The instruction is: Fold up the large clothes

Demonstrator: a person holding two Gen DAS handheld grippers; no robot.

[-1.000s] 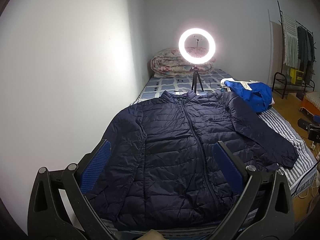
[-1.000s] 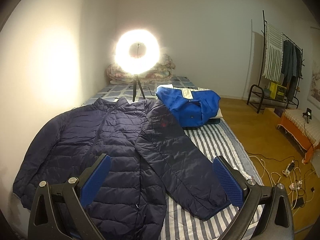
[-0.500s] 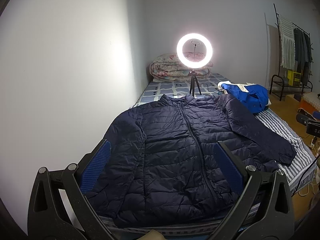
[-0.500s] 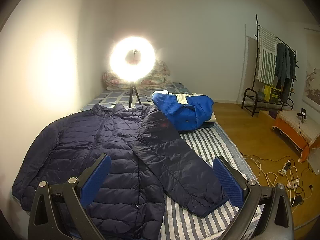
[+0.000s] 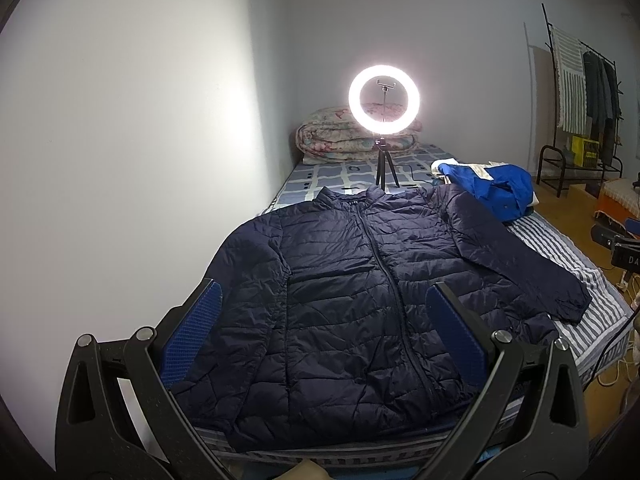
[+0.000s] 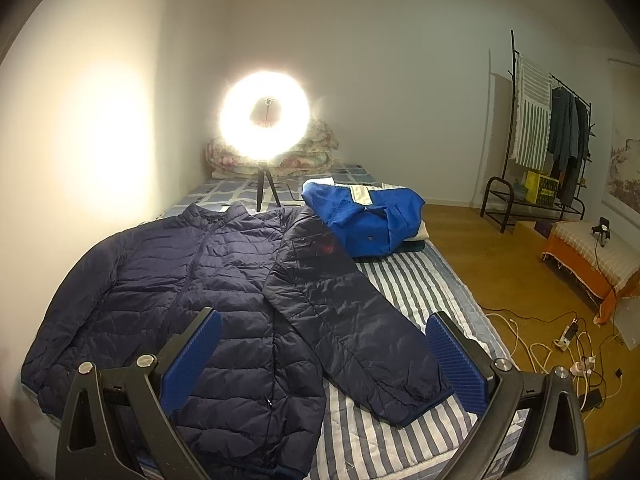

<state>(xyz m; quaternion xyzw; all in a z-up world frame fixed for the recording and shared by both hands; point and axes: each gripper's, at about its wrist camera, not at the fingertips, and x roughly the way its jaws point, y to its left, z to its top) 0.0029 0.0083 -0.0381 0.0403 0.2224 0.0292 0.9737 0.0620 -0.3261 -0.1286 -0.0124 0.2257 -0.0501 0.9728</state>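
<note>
Lying flat and zipped, the navy puffer jacket (image 5: 360,292) covers the near half of the bed (image 6: 404,280), hem at the near edge, collar toward the ring light (image 5: 384,98). No fold is made yet; by your view, everything is left to do. Your left gripper (image 5: 324,336) and right gripper (image 6: 324,354) hover above it, jaws wide, holding nothing. The far sleeve (image 6: 352,320) spreads over striped sheet toward the room-side edge. A blue garment (image 6: 368,220) crowds the far side. The opposite sleeve hugs the wall edge; little room there.
</note>
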